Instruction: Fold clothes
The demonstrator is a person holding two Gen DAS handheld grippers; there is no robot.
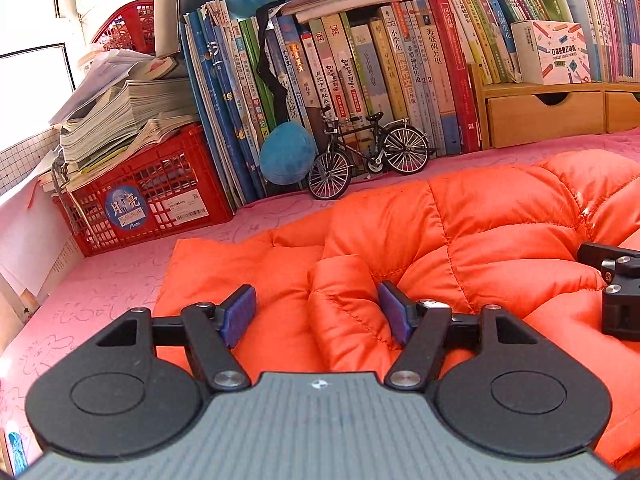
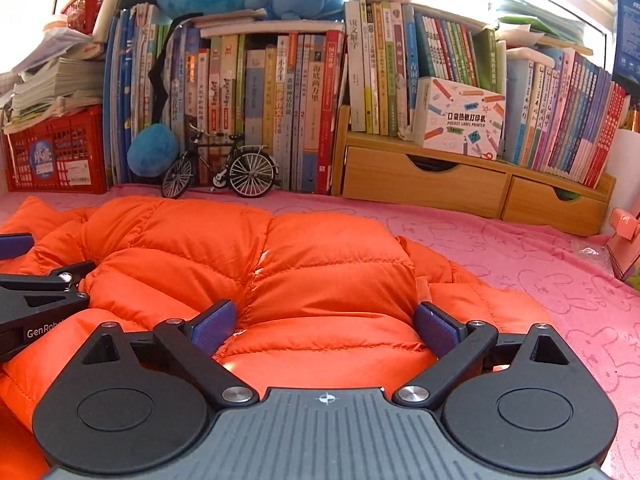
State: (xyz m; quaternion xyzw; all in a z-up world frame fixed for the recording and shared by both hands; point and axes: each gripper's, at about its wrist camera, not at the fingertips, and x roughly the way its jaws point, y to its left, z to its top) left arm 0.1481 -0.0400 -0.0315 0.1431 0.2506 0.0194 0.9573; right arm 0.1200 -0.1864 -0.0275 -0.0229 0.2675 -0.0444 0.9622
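An orange quilted down jacket (image 1: 460, 232) lies bunched on a pink cloth-covered surface (image 1: 112, 276); it also fills the middle of the right wrist view (image 2: 280, 248). My left gripper (image 1: 318, 314) is open, its blue pads straddling a raised fold of the jacket near its left end. My right gripper (image 2: 326, 324) is open wide, with a puffy section of the jacket between its pads. Each gripper shows at the edge of the other's view, the right one (image 1: 616, 292) close beside the left one (image 2: 36, 300).
A wall of upright books (image 2: 280, 100) lines the back, with a model bicycle (image 1: 368, 156), a blue plush ball (image 1: 286, 156), a red crate (image 1: 136, 204) stacked with papers, and a wooden drawer shelf (image 2: 460, 176). Pink cloth (image 2: 560, 280) extends to the right.
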